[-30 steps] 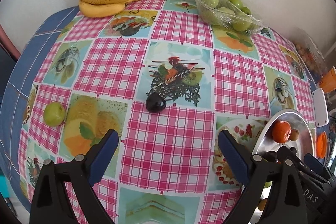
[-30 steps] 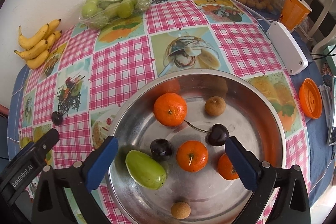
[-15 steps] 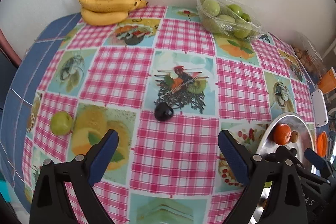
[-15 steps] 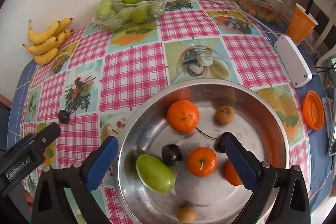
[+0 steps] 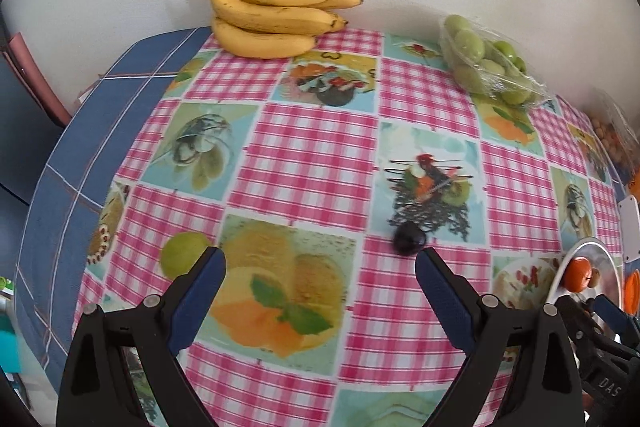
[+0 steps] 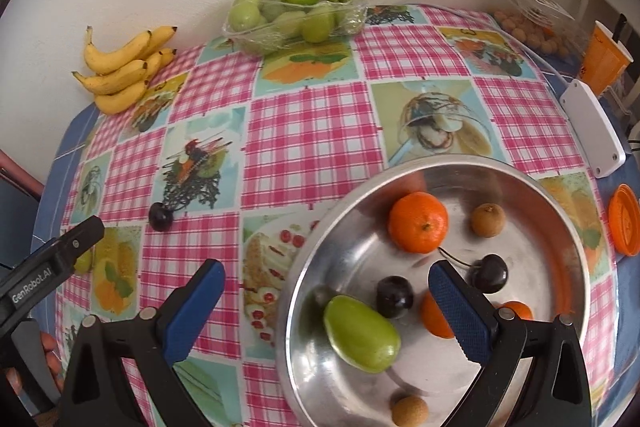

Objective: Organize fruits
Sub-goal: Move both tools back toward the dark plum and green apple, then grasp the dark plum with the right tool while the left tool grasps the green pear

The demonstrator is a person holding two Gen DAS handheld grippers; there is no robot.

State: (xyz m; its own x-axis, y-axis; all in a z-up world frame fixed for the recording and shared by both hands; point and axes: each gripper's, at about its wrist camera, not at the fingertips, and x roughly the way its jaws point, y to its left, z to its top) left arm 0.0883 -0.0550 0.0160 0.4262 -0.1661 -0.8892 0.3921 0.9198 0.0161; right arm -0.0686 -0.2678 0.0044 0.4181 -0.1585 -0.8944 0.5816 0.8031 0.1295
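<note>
Both grippers, left gripper (image 5: 320,269) and right gripper (image 6: 326,285), wide and empty; dark cherry (image 5: 409,242) loose just beyond the left tongs.

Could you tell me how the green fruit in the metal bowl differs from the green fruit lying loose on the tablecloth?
The green fruit in the metal bowl is elongated, almost egg-shaped; the loose green fruit looks round. The first lies in the metal bowl among other fruit; the second sits alone on the tablecloth, beside the left gripper. Both are smooth, green and unheld.
</note>
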